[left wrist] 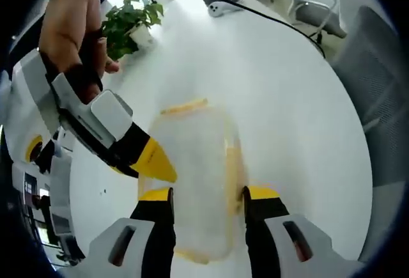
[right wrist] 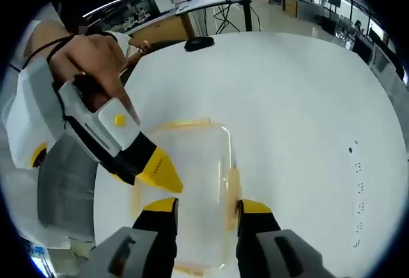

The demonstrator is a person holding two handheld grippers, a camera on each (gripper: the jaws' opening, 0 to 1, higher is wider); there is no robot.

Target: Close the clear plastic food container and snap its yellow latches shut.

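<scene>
Clear container [left wrist: 195, 182]: lies on the white table [left wrist: 287, 99], lid on top, between both grippers' jaws; also seen in the right gripper view [right wrist: 188, 182].
Yellow latches: one along the far edge [left wrist: 185, 106], one along the right side [left wrist: 233, 169]; both blurred, so I cannot tell whether they are snapped down.
Left gripper [left wrist: 208, 195]: jaws spread apart, straddling the container's near end; contact unclear.
Right gripper [right wrist: 201, 206]: jaws apart in the same way, set around the container's near end. From the left gripper view it enters at left [left wrist: 153, 163], its yellow tip at the container's left edge.
Hand [left wrist: 73, 29]: wrapped around the right gripper's handle.
Surroundings: potted plant [left wrist: 131, 22] and a black cable [left wrist: 268, 16] at the far side of the table; grey chair [left wrist: 377, 80] beside it.
</scene>
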